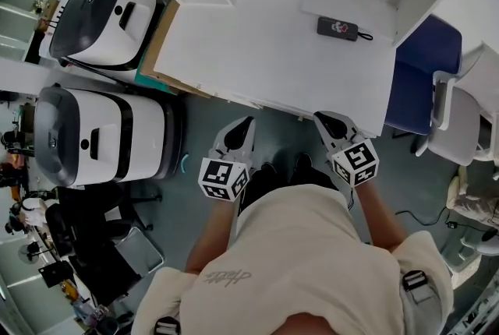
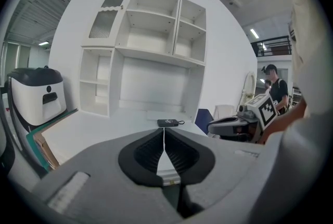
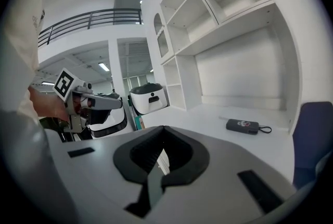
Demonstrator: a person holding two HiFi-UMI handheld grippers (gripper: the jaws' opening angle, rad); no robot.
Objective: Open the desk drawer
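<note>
Just ahead of both tongs runs the near edge of the white worktop (image 1: 273,61). You cannot tell the desk drawer apart from that edge in any view. Your left tongs (image 1: 248,121) are pressed together at the tips with nothing between them, and your right tongs (image 1: 323,117) are likewise together and empty, both near the edge but not touching it. Farther ahead of your right tongs a dark rectangular power bank with a short cord (image 1: 337,28) lies on the worktop. Beyond it rises a white open shelf unit (image 2: 151,35). Left of your left tongs stand two white-and-black machines (image 1: 97,135).
</note>
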